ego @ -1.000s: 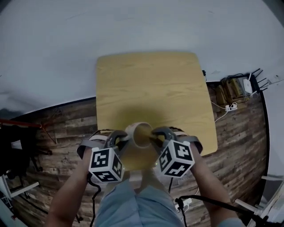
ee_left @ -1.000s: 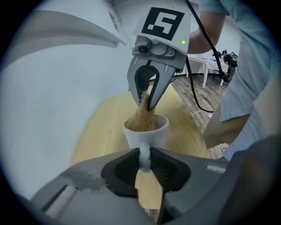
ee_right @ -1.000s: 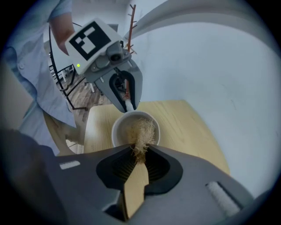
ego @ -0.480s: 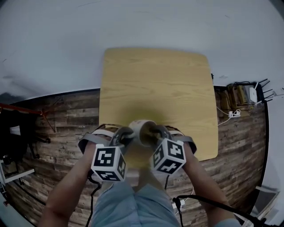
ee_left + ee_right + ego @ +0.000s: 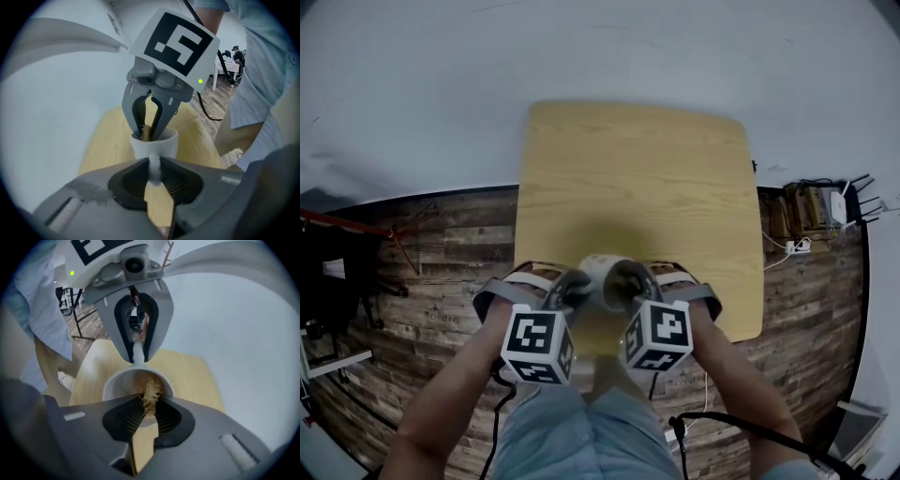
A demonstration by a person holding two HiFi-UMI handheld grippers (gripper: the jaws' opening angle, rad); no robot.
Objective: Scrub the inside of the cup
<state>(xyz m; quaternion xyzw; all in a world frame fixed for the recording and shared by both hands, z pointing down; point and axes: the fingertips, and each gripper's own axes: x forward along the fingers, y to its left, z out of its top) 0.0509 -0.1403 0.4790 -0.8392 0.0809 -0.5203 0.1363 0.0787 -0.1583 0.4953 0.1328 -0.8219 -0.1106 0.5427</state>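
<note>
A white cup (image 5: 600,272) hangs over the near edge of the light wooden table (image 5: 637,178). My left gripper (image 5: 154,174) is shut on the cup's handle (image 5: 154,165), with the cup (image 5: 154,144) just beyond its jaws. My right gripper (image 5: 148,412) is shut on a straw-coloured bristle brush (image 5: 150,397), whose bristles reach into the cup's mouth (image 5: 136,380). In the head view the left gripper (image 5: 574,289) and right gripper (image 5: 625,281) flank the cup closely. The cup's bottom is hidden.
Dark wood-plank floor (image 5: 441,253) lies on both sides of the table. Cables and a power strip (image 5: 789,230) sit on the floor at the right. The person's legs in light trousers (image 5: 581,431) are right below the grippers. A black cable (image 5: 741,431) trails at lower right.
The two grippers have drawn closer together. The right gripper now covers the cup's mouth, which showed wide open a second ago. The cup looks turned more toward the right gripper.
</note>
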